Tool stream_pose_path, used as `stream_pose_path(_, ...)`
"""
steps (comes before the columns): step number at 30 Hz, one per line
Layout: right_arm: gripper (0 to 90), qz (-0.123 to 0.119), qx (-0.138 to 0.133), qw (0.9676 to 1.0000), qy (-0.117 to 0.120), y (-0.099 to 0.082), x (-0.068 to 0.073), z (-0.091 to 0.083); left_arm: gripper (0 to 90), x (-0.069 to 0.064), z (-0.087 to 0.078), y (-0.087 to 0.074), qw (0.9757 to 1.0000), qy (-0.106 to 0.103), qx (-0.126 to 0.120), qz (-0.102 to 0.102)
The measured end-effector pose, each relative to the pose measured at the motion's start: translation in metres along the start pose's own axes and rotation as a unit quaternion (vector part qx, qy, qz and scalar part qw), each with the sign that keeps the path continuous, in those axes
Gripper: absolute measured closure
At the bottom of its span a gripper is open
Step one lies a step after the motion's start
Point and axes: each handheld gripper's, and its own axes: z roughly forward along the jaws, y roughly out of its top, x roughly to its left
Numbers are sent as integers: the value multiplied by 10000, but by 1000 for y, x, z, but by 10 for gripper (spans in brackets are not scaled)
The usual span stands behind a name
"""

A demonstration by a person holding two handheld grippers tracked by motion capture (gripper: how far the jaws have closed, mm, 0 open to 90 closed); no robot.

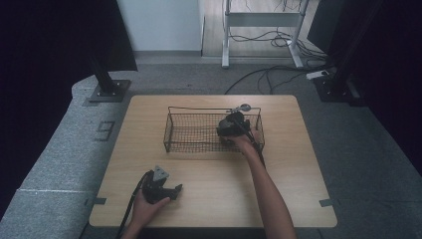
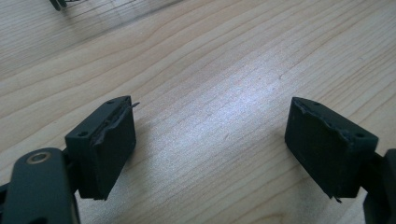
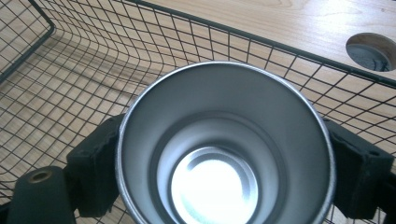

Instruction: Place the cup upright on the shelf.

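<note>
While the right claw [image 3: 219, 163] reached into the wire basket [image 1: 171, 130] at the far middle of the worktop [image 1: 209, 194], it was clamped on a steel cup [image 3: 224, 144], one pad pressed against each side of the cup's outer wall. The right gripper view looked straight down into the cup's shiny, empty inside, with the basket's mesh floor and side wall around it; whether the cup's base rested on the mesh or hung just above it could not be told. Beyond the basket's rim a round hole [image 3: 371, 50] in the worktop showed. The left claw [image 1: 166, 191] sat low at the near left of the worktop, well apart from the basket, its jaws wide apart over bare wood and holding nothing.

The likeliest trouble was a slip: smooth, tapered metal gripped only by two small pads could slide or tilt if the hold eased unevenly. Letting go too high could make the cup topple on the mesh, and lifting out carelessly could snag the basket's rim and drag it.
</note>
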Motion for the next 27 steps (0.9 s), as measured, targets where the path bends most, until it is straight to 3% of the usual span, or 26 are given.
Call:
stream_pose_path(10,127,-75,228,9997,-98,-1,-3,-2,164,0,0,0,10000,-1,1,0)
stream_pose_path(15,124,-65,252,9997,-37,-1,-5,-4,164,0,0,0,10000,0,-1,-1)
stream_pose_path(19,112,-27,181,9998,12,0,-6,-6,164,0,0,0,10000,-1,1,-1)
stream_pose_path(27,84,69,-230,9997,78,5,-5,-21,164,0,0,0,10000,-1,0,0)
